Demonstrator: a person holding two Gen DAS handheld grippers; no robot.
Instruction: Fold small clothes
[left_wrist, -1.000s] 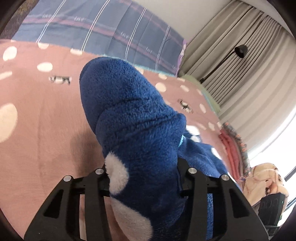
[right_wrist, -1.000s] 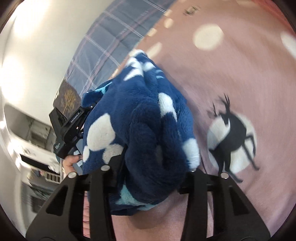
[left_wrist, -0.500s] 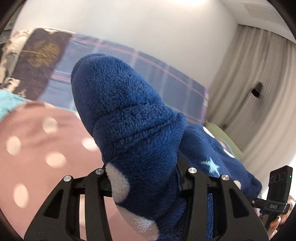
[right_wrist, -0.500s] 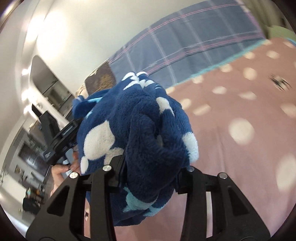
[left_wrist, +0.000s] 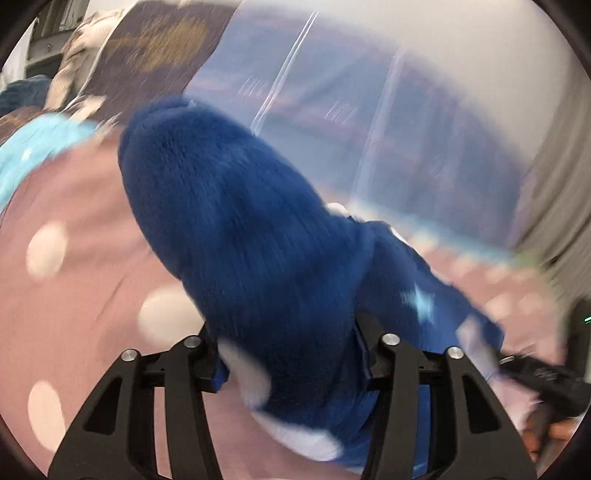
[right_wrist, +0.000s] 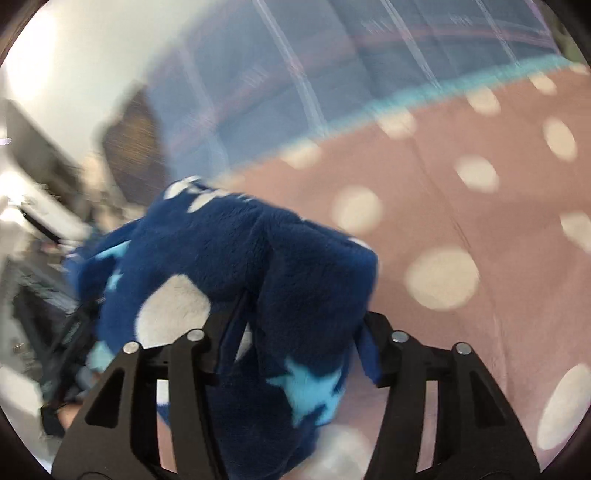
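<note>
Both grippers have the blue fleece (left_wrist: 258, 251) bunched between their jaws, lifted over the pink spotted bedspread (left_wrist: 74, 295). The left gripper (left_wrist: 291, 354) has just been opening; its jaws stand about half apart with a thick roll of fleece filling the gap, and whether the pads still press on it I cannot tell. The right gripper (right_wrist: 295, 350) has also just been opening, more so, and a gap shows between one finger and the cloth, so I judge its hold is letting go.

As for progress, the fleece (right_wrist: 236, 266) looks doubled over rather than spread flat, so a fold seems under way, but nothing lies neatly folded on the bedspread (right_wrist: 461, 229) yet; laying it down and smoothing it is left.

Both views are smeared by motion. The fleece's full shape, and what kind of garment it is, are hidden by its own bulk. Beyond the bedspread, a plaid cover (right_wrist: 295, 74) and the far clutter are only blurs.
</note>
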